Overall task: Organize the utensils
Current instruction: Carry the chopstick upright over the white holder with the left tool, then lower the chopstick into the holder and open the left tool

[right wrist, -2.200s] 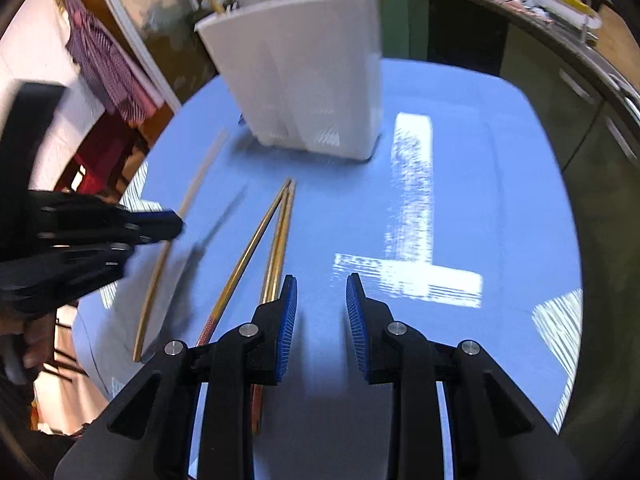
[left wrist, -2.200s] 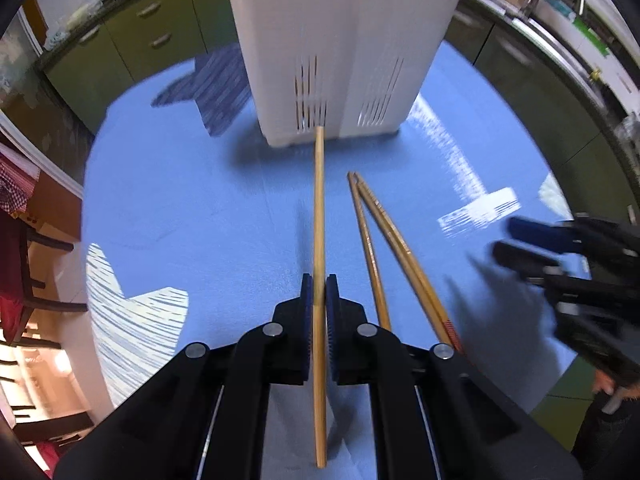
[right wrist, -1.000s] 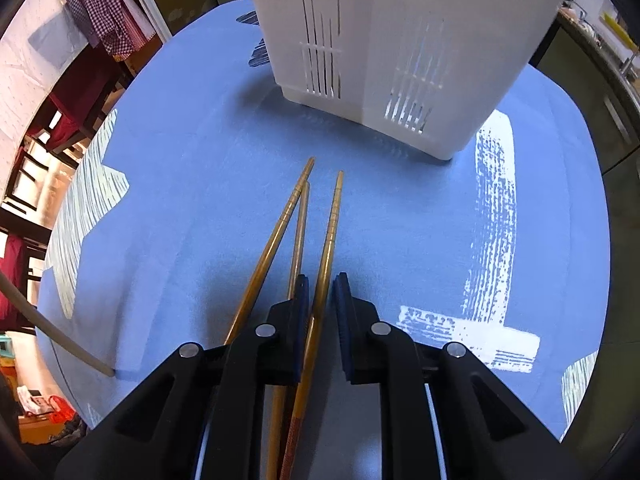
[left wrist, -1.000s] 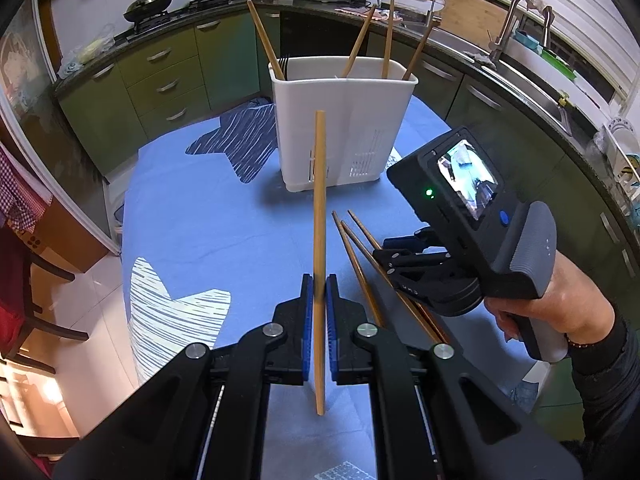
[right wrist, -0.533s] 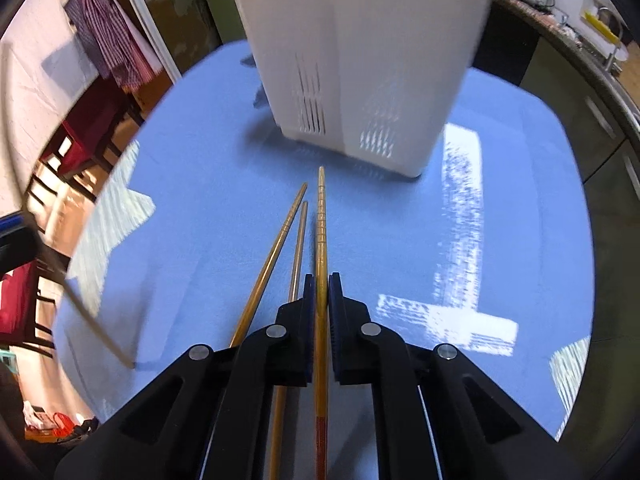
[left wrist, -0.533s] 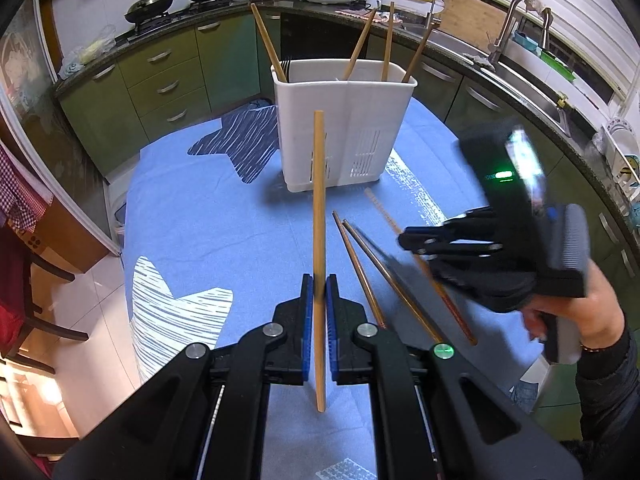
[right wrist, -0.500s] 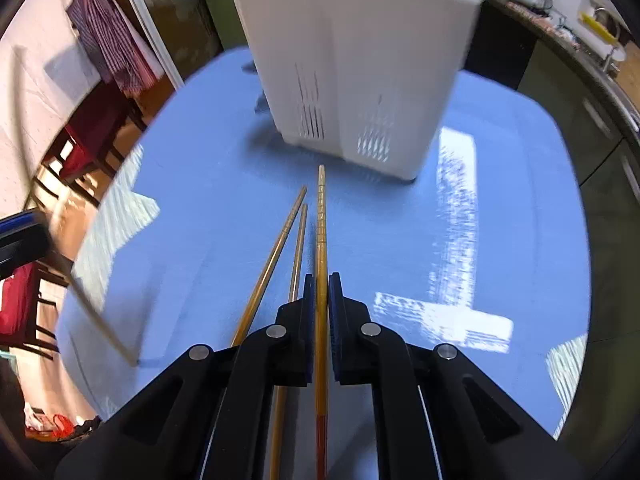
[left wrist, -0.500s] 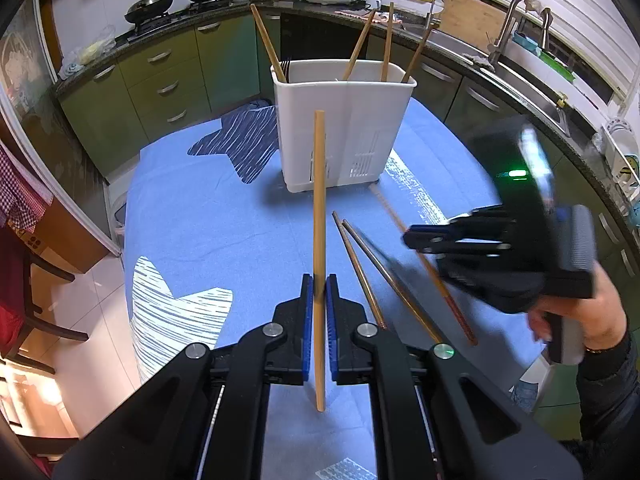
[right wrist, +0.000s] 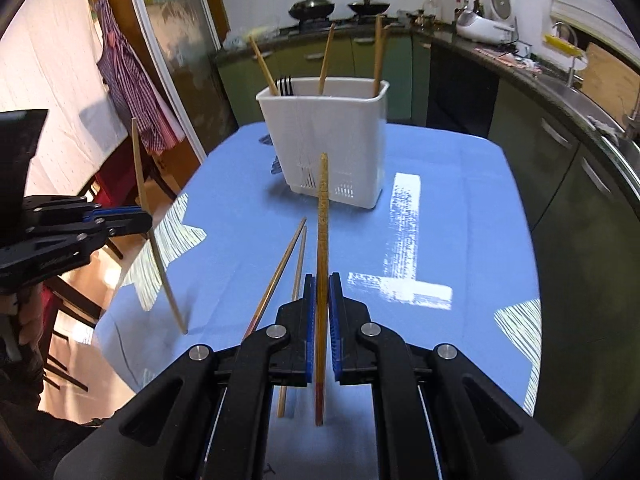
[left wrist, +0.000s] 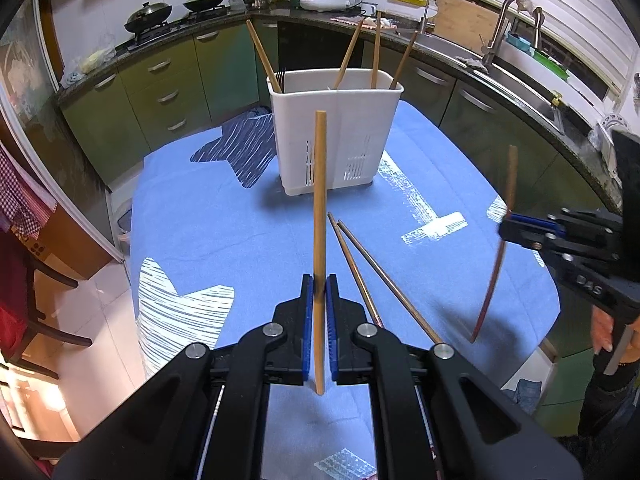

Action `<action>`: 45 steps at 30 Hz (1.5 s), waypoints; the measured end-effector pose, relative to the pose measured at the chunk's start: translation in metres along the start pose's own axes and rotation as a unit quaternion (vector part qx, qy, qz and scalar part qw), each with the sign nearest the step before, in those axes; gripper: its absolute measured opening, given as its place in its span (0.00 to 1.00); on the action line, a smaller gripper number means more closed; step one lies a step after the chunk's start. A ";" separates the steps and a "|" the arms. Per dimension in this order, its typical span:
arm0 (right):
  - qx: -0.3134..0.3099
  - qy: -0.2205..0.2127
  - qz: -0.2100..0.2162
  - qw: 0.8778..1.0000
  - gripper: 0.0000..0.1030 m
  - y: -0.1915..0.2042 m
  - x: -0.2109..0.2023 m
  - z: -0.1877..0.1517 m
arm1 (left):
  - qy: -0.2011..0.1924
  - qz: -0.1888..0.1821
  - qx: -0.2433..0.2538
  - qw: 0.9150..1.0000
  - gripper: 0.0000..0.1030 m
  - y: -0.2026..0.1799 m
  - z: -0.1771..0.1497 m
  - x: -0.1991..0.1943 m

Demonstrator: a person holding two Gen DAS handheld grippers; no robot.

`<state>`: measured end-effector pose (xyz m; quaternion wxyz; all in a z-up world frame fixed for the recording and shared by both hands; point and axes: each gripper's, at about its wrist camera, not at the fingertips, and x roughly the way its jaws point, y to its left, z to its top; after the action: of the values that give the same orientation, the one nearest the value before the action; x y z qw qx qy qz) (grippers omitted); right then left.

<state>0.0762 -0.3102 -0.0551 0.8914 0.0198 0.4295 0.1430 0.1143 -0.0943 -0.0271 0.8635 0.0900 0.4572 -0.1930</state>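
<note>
Black right gripper [left wrist: 505,229] reads "DAS"; chopstick [left wrist: 500,248] pinched

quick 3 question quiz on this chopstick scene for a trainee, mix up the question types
1. True or false: the left gripper is shut on a pale chopstick.
2. How many loose chopsticks lie on the blue tablecloth?
3. The right gripper holds: A) nothing B) a red-tipped chopstick C) a fork

Key:
1. True.
2. Two, between the grippers and the white caddy.
3. B.
</note>
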 end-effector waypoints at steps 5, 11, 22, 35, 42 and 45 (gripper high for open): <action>0.002 -0.019 0.003 1.000 0.07 -0.004 -0.028 -0.016 | -0.010 0.004 0.004 1.000 0.06 -0.003 0.002 -0.009; 0.005 -0.031 0.005 0.999 0.07 -0.005 -0.040 -0.023 | -0.025 0.009 0.005 1.000 0.06 -0.005 0.014 -0.021; 0.019 -0.036 0.019 0.999 0.07 -0.017 -0.036 -0.025 | -0.083 0.020 0.009 0.996 0.06 -0.013 0.089 -0.056; 0.028 -0.034 0.027 0.999 0.07 -0.026 -0.030 -0.022 | -0.176 0.053 -0.010 0.983 0.06 -0.019 0.191 -0.058; 0.027 -0.035 0.027 0.999 0.07 -0.026 -0.031 -0.017 | -0.127 0.066 -0.017 0.990 0.06 -0.013 0.200 -0.006; 0.027 -0.040 0.026 0.999 0.07 -0.026 -0.034 -0.012 | -0.087 0.058 -0.015 0.994 0.06 -0.009 0.192 0.018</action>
<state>0.0533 -0.3452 -0.0410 0.9029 0.0605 0.3968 0.1540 0.2652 -0.1707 0.0667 0.9111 0.0858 0.3771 -0.1429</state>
